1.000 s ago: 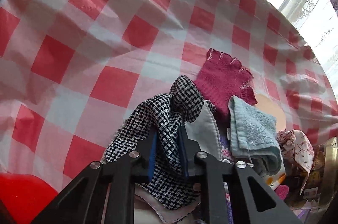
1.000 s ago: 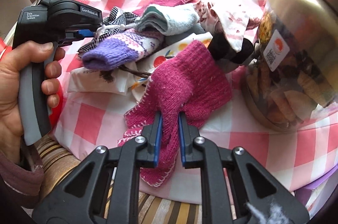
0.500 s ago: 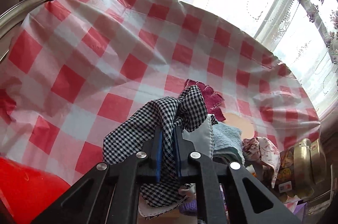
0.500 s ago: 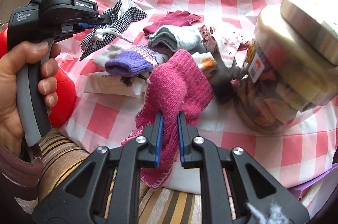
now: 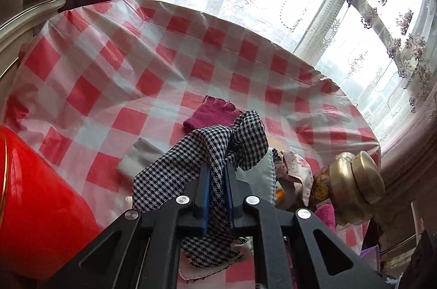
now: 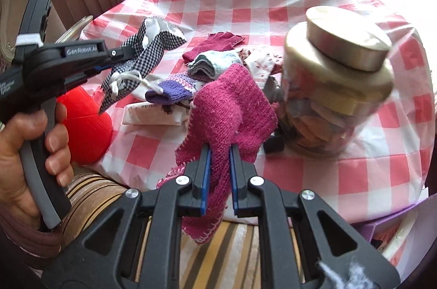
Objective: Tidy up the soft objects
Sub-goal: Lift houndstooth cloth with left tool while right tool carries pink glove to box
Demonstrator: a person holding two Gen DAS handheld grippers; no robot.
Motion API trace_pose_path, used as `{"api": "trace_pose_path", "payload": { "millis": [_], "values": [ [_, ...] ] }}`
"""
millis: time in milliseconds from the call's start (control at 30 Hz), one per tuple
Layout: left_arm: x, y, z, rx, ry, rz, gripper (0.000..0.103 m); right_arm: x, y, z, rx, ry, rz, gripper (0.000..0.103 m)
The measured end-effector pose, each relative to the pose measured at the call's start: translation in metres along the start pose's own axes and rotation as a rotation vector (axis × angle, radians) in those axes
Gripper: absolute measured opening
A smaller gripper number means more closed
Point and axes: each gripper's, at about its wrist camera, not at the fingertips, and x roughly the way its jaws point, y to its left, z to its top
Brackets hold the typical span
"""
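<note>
My left gripper [image 5: 217, 174] is shut on a black-and-white houndstooth pouch [image 5: 207, 152] and holds it above the table; it also shows in the right wrist view [image 6: 144, 54]. My right gripper [image 6: 218, 160] is shut on a magenta knit glove [image 6: 232, 111], lifted off the table. A second magenta glove [image 6: 215, 43] lies flat on the checked tablecloth [image 5: 114, 65]. A pile of soft things lies beside it: a pale blue towel [image 6: 215, 62], a purple striped sock [image 6: 174, 89] and a floral cloth [image 6: 259, 59].
A glass jar with a metal lid [image 6: 336, 87] stands right of the pile. A red container [image 5: 35, 204] is at the table's left edge. A white packet [image 6: 153, 114] lies near the front. A striped cushion [image 6: 95, 190] is below the table edge.
Both grippers have risen and pulled back from the table. The houndstooth pouch came up out of the pile. The magenta glove came off the tablecloth and hangs from the right gripper.
</note>
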Motion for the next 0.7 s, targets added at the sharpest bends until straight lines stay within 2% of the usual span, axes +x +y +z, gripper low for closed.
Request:
{"api": "trace_pose_path", "payload": {
  "millis": [267, 500, 700],
  "values": [
    [-0.025, -0.045, -0.032, 0.069, 0.015, -0.095, 0.011, -0.050, -0.036, -0.016, 0.064, -0.056, -0.043, 0.016],
    [-0.036, -0.101, -0.067, 0.164, 0.052, -0.191, 0.011, -0.096, -0.095, -0.034, 0.155, -0.097, -0.131, 0.016],
    [-0.037, -0.158, -0.104, 0.266, 0.121, -0.282, 0.011, -0.132, -0.151, -0.058, 0.248, -0.113, -0.222, 0.016]
  ]
}}
